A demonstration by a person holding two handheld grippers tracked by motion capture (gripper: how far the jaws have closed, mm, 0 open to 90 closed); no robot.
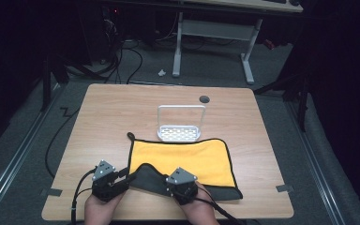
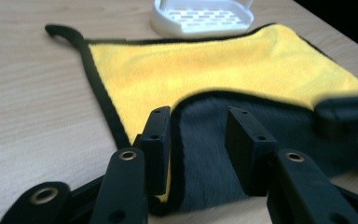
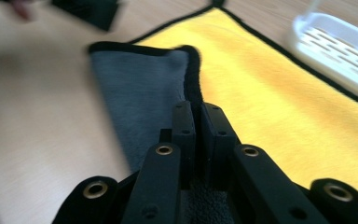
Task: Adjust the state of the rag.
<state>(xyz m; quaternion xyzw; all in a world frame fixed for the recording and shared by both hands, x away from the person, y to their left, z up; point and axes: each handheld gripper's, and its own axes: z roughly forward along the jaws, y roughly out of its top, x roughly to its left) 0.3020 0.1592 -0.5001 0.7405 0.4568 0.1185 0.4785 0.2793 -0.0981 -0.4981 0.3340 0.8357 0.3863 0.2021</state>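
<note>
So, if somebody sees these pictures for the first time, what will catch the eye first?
Most likely the bright yellow cloth with black edging, spread in the middle of the wooden table, its near edge folded over to show a dark grey underside. Next, the right gripper is shut on that folded edge, while the left gripper has open jaws beside the fold. Behind the cloth stands a small white rack.

A light wooden table [image 1: 243, 122] stands on grey carpet [image 1: 206, 70]. Beyond it a white-legged desk [image 1: 213, 30] stands amid loose black cables [image 1: 122, 56]. The surrounding room is dark, perhaps curtained.
</note>
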